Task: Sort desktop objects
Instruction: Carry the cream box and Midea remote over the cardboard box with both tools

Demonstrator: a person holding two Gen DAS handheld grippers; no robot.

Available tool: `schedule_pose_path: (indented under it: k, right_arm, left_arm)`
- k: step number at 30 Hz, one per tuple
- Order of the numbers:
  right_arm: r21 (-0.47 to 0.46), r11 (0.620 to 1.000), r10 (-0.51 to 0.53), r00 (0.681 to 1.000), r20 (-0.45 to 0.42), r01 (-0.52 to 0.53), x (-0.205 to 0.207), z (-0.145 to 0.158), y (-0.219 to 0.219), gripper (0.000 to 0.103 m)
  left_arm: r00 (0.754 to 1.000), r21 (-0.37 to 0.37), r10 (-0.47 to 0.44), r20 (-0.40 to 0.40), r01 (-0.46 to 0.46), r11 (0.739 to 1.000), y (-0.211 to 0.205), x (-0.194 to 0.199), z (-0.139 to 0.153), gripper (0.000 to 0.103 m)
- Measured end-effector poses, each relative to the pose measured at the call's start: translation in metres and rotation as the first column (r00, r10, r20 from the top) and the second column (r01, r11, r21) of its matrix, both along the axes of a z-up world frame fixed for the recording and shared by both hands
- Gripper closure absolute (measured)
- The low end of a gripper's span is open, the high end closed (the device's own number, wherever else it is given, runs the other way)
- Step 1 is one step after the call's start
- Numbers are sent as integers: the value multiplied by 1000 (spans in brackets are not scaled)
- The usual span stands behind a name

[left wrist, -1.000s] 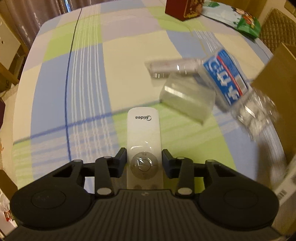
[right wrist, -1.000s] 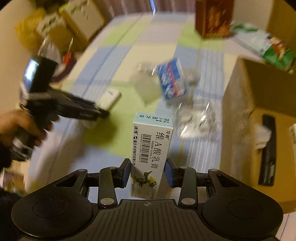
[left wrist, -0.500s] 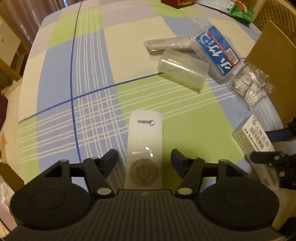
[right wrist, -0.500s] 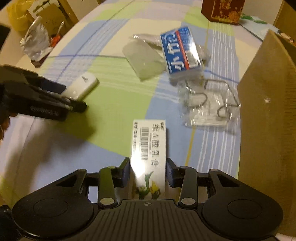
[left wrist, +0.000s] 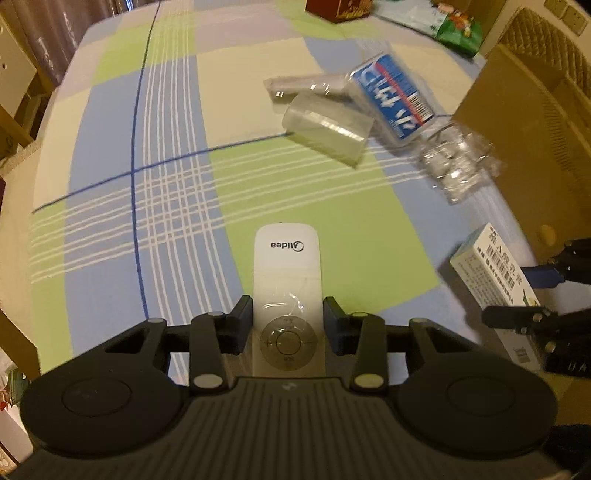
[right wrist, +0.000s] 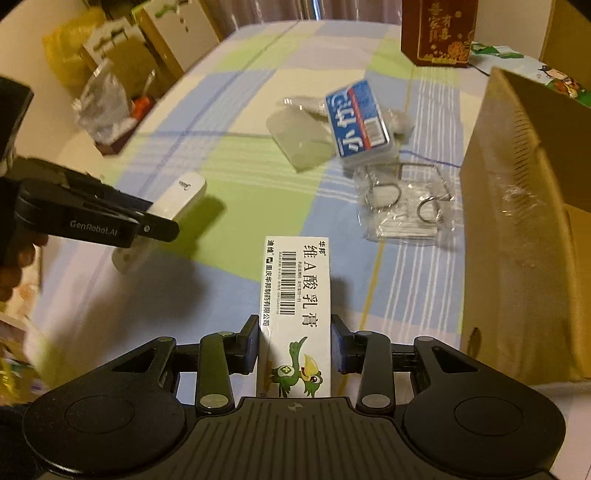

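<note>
A white Midea remote (left wrist: pixel 287 280) lies lengthwise between the fingers of my left gripper (left wrist: pixel 287 325), whose pads press both of its sides over the checked tablecloth. In the right wrist view the remote (right wrist: pixel 184 190) sticks out past the left gripper (right wrist: pixel 147 221), which a hand holds at the left edge. My right gripper (right wrist: pixel 295 343) is shut on a white ointment box (right wrist: pixel 297 288) with a barcode and a green bird, held just above the cloth. In the left wrist view that box (left wrist: pixel 491 273) sits in the right gripper (left wrist: pixel 513 295) at the far right.
An open cardboard box (right wrist: pixel 517 221) stands along the right side. Beyond the grippers lie a blue-labelled clear pack (right wrist: pixel 356 118), a clear plastic case (right wrist: pixel 299 144) and a bag of metal rings (right wrist: pixel 402 206). A dark red box (right wrist: pixel 437 33) and a green snack bag (left wrist: pixel 458 33) sit at the far edge.
My left gripper opened wide around the remote half a second ago and has closed on it again. The right gripper came down toward the table with the ointment box and kept its hold.
</note>
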State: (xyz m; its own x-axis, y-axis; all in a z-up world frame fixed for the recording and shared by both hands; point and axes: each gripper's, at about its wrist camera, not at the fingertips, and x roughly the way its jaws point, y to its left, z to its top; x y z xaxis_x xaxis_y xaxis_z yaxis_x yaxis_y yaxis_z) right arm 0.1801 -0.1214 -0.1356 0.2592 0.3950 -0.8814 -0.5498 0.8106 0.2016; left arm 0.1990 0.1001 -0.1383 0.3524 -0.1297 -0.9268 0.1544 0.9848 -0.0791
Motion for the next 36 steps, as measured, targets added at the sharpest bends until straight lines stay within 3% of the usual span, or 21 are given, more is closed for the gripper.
schedule_pose_path:
  k: [11,17,25,32,36]
  right_arm:
    - [166,986,-10,999,46,2,-5,67,-47,66]
    - [188,982,-34,998,57,23,-2,100,-105,66]
    - [220,962,-179,982,52,164,30,141,-208,66]
    - [206,963,-185,982,31,175,75,144,-247,66]
    - [196,965,-180,984,15,174,101,143,-267,66]
  left_arm:
    - [990,-58,-12,138,20,998,-41,-13,74,68]
    - [980,-67,-75,182,88,994,-79,-11,102,68]
    - [953,-102,-190,235,219,970,-149,3,131,68]
    - [925,-116,-273,265,312,943,-220,28,139,68]
    - [923,-119,-282,262,321,940,-254,46,134,68]
